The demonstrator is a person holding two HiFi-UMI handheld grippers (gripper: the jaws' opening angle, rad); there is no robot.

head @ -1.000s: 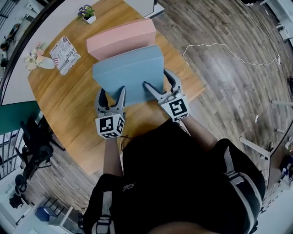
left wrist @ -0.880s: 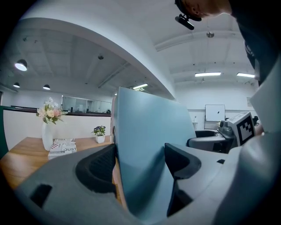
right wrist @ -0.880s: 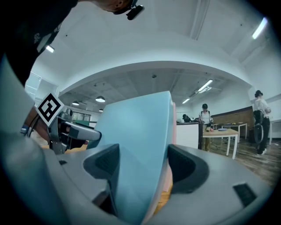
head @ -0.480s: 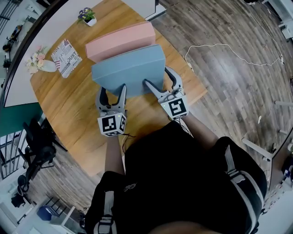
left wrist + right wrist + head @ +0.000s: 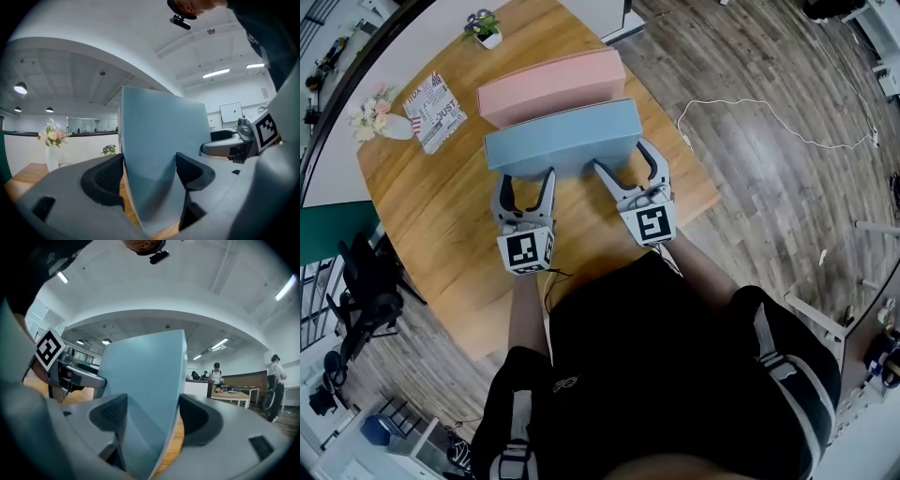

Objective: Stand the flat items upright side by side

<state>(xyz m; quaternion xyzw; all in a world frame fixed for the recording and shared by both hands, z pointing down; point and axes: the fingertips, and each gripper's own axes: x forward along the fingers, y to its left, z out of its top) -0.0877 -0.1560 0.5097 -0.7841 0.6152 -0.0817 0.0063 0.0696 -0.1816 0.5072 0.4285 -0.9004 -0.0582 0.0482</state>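
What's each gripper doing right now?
Left gripper: closed on the blue board.
Right gripper: closed on the same blue board.

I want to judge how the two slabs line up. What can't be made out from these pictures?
Lower part of the pink slab: head view, hidden behind the blue slab, so whether the two touch is unclear.
Both gripper views: the blue slab blocks almost all of the pink slab.
Fine print on the leaflet: head view, too small.

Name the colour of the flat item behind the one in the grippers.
The rear flat item is pink; head view shows it best.
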